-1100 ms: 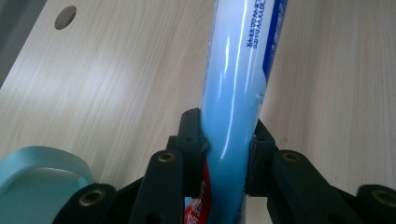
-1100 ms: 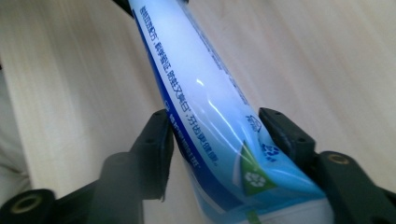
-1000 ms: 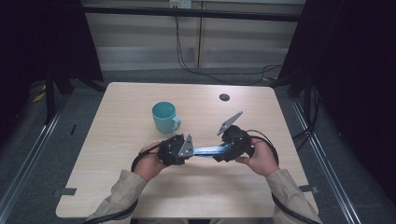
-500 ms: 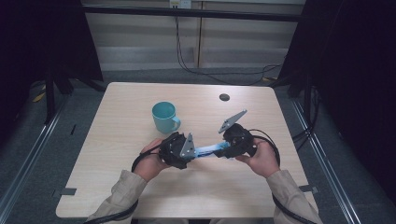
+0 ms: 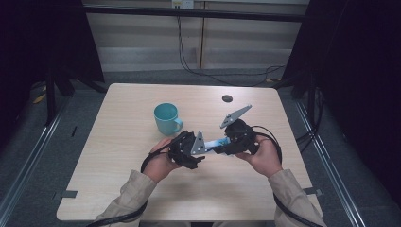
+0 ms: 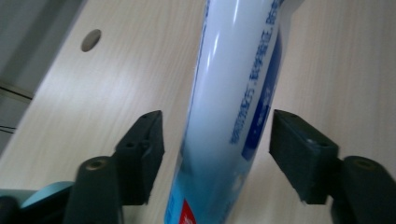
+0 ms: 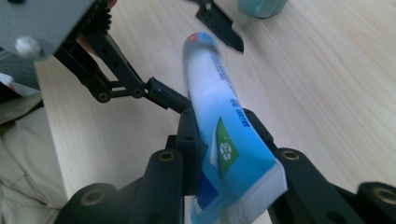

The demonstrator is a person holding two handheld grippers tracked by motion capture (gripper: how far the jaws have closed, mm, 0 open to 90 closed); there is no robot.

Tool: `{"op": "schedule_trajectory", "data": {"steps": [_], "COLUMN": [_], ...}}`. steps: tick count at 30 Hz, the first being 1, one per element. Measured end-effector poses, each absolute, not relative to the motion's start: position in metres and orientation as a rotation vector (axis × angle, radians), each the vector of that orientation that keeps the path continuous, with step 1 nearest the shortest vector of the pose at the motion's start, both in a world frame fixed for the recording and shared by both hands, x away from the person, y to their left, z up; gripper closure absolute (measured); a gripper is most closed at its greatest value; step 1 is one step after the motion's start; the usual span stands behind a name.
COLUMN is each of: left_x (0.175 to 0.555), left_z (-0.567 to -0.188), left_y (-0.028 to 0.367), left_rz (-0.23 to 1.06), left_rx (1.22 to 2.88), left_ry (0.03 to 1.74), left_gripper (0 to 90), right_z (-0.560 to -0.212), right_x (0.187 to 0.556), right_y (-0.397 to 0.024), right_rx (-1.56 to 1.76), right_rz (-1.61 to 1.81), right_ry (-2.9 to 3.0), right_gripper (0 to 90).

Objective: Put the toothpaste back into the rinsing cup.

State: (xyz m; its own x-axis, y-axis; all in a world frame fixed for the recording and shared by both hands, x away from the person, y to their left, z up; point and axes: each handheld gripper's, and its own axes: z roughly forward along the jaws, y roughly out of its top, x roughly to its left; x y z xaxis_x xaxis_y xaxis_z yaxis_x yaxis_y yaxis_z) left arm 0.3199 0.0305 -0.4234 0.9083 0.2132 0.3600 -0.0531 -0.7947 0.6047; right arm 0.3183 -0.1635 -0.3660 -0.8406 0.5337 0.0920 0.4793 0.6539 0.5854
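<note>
we have the toothpaste tube point(image 7: 224, 140) held above the tabletop point(image 5: 118, 189), between both tools. our right hand-held gripper point(image 7: 233, 135) pinches its flat crimped end; our left hand-held gripper point(image 6: 215, 158) has just been spreading, pads clear of the tube between them. it looks light, soft and glossy, so we would grip the stiff crimp, not the squashy body.

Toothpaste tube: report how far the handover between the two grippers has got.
Done: the right gripper is shut on the tube at its crimped end. In hand: the left gripper has just opened, and its pads stand clear on both sides of the tube. Left: drawing the left gripper away; the tube's destination, perhaps the cup, is a guess.
</note>
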Motion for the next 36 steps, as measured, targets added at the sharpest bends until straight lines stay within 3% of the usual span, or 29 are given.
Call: {"op": "schedule_trajectory", "data": {"steps": [3, 8, 12, 15, 17, 22, 36], "left_x": [0.320, 0.321, 0.322, 0.321, 0.324, 0.330, 0.342], "left_z": [-0.424, -0.421, -0.418, -0.416, -0.415, -0.413, -0.405], "left_y": [0.028, 0.030, 0.034, 0.036, 0.040, 0.053, 0.078], "left_rz": [0.536, 0.502, 0.447, 0.448, 0.421, 0.401, 0.351], "left_rx": [2.433, 2.455, 2.446, 2.454, 2.468, 2.448, 2.346], "left_ry": [0.112, 0.119, 0.129, 0.136, 0.144, 0.211, 0.351], "left_gripper": [50.4, 63.3, 72.1, 73.5, 73.7, 73.7, 73.5], "right_z": [-0.366, -0.366, -0.365, -0.364, -0.363, -0.360, -0.409], "right_x": [0.319, 0.318, 0.319, 0.318, 0.318, 0.317, 0.317], "right_y": [-0.158, -0.155, -0.155, -0.156, -0.159, -0.176, -0.195], "right_rx": [0.836, 0.828, 0.795, 0.783, 0.776, 0.783, 0.923], "right_rz": [0.945, 0.953, 0.987, 1.014, 1.029, 1.086, 1.024], "right_ry": [2.779, 2.782, 2.781, 2.778, 2.747, 2.661, 2.607], "right_gripper": [73.4, 71.4, 63.3, 56.5, 41.6, 30.2, 19.1]}}
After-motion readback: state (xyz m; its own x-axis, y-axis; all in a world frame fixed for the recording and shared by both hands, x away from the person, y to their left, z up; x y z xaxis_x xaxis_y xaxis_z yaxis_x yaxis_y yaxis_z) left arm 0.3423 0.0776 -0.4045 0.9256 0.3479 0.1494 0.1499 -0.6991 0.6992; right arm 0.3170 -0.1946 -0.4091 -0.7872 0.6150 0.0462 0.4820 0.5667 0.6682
